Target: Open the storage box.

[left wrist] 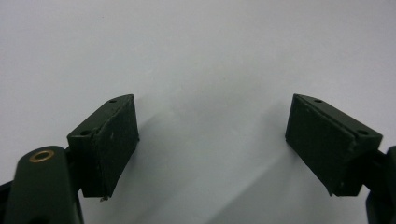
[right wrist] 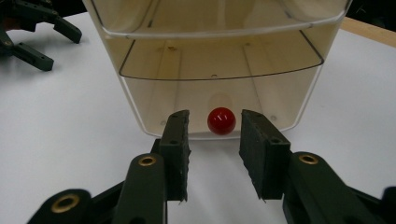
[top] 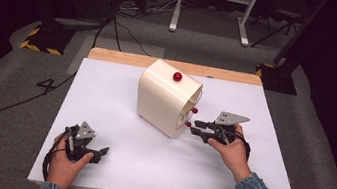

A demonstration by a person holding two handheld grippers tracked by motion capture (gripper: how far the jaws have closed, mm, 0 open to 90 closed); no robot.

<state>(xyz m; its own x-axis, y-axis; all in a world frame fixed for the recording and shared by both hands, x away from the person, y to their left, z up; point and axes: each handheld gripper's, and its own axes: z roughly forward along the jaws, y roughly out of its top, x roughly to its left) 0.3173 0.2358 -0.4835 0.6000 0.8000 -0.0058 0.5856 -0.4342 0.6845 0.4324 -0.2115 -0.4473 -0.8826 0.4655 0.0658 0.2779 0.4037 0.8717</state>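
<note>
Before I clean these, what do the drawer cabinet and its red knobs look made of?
The drawer cabinet: cream shell looks like glossy moulded plastic, with soft highlights and rounded corners. Its drawer fronts look like clear plastic, since the insides show through. The red knob is shiny with a sharp glint, probably plastic or lacquered wood.

**Quick head count of what's on the table**

One cream drawer cabinet [top: 163,99] standing in the middle of the one white table [top: 119,107]. Red knobs: I count three, one on the cabinet's top [top: 177,76] and two on its right-facing front [top: 195,110], [top: 188,124]. Up close, two clear drawers can be made out, the lower one [right wrist: 219,100] with a red knob. Two handheld grippers: left gripper [top: 99,154] near-left, right gripper [top: 196,127] just right of the cabinet. Two hands, one per gripper.
</note>
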